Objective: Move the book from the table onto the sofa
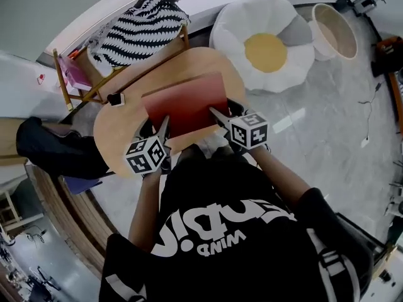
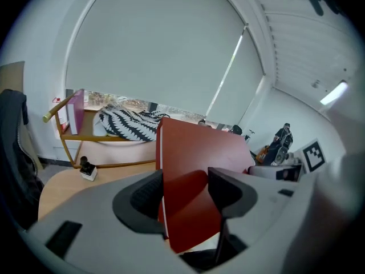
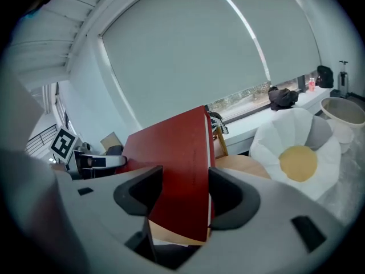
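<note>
The left gripper and the right gripper each clamp a near corner of the flat dark-red hardcover book. It spans between them, tilted, over the round light-wood table.

The book is over the middle of the table, with the left gripper at its near-left corner and the right gripper at its near-right corner. A small object sits on the table's far-left edge. Behind the table stands a chair bearing a throw. To the table's right lies an egg-shaped sofa cushion, with a basket beyond it.
</note>
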Demonstrator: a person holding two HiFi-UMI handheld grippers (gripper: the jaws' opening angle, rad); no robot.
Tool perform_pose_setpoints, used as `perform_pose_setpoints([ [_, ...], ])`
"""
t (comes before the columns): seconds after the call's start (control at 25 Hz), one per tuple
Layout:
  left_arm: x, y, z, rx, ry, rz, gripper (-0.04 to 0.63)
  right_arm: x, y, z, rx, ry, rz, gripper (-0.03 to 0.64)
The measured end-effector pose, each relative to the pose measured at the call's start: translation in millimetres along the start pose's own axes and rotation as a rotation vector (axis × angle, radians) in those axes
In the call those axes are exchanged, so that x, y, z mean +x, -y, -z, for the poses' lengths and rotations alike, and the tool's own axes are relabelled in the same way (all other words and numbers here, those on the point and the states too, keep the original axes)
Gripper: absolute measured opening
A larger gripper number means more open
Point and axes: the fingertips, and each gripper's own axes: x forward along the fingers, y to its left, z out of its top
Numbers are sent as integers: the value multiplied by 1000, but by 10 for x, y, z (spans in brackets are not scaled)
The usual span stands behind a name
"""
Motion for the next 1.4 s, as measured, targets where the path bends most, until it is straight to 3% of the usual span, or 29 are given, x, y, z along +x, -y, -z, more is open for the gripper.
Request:
perform_pose_setpoints([
  [0.48, 767, 1426, 90, 204, -119, 267, 250, -1227, 1043, 232, 191, 166, 274, 252],
  [0.84, 1173, 2588, 456, 319, -211, 463, 250, -2252, 1658, 620, 312, 251, 477, 252],
  [1.12, 1319, 3282, 740, 370, -265, 534, 250, -2853, 1999, 876, 368, 293, 554, 252],
  [1.4, 1392, 3639, 880, 362, -264, 541, 250, -3148, 2239, 945, 361, 307, 566, 252],
])
